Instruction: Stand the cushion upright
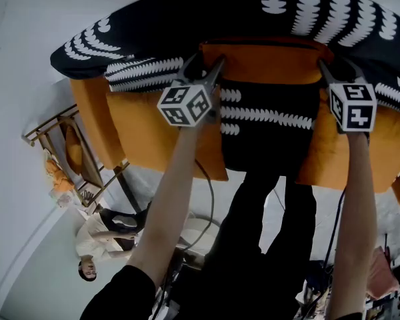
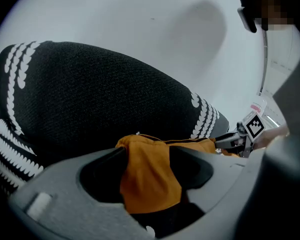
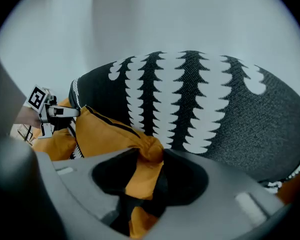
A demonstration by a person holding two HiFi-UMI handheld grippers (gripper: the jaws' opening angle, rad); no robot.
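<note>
Your two forearms fill the lower half of the head view, the left forearm (image 1: 170, 199) rising from the bottom centre and the right forearm (image 1: 357, 205) along the right edge. They lead up to the left gripper (image 1: 205, 62) and the right gripper (image 1: 335, 69), one at each top corner of the orange cushion (image 1: 260, 65). The cushion stands on edge in the upper middle of the frame, with its top resting against the big black patterned cushion (image 1: 320, 12) behind it.

In the left gripper view, at the bottom centre, a fold of the orange cushion (image 2: 150, 179) lies between the jaws. They stand apart, with a dark gap on either side of the cloth, so nothing is pinched. The black patterned cushion (image 2: 90, 99) fills the frame behind it.

In the right gripper view it is the same at lower centre. The orange corner (image 3: 146, 156) sits loosely between parted jaws, and the black patterned cushion (image 3: 200, 104) lies beyond.

The standing itself looks done, and you seem to be at the letting-go step. Next, draw both grippers straight back off the corners together so the cloth does not snag. A one-sided pull could tip the cushion, so watch that it keeps leaning on the black one.
</note>
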